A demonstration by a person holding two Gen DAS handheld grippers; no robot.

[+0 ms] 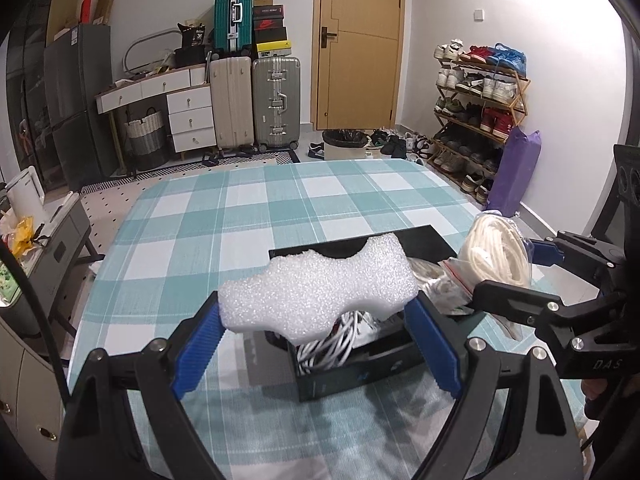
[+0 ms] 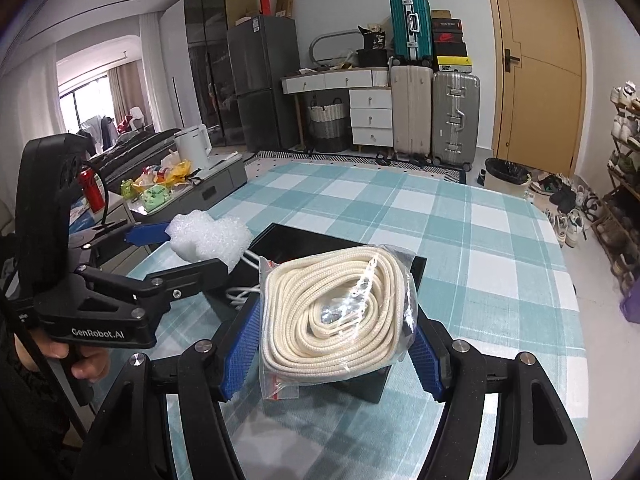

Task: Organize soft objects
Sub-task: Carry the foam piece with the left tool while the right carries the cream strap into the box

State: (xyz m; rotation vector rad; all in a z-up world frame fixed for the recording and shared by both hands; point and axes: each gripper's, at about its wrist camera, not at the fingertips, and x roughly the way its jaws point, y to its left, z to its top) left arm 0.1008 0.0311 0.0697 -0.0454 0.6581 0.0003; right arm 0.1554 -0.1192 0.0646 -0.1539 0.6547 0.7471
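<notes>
Black box [image 1: 352, 376] interior mostly hidden under foam block [image 1: 320, 284], white cables [image 1: 332, 344] partly covered, bag's inner contents [image 2: 336, 312] unclear

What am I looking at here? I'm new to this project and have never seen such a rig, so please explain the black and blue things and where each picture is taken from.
There is no robot arm. A person holds a hand tool with two blue-padded fingers in each hand, and a wide-angle camera on each tool looks forward along its fingers.

One picture comes from the left gripper, which clamps a white foam piece. The other comes from the right gripper, which clamps a clear bag of coiled cream rope. Each tool also shows at the side of the other's picture.

Both hang over an open black box holding white cables. It stands on a table with a teal checked cloth, in a room with suitcases and a shoe rack.
</notes>
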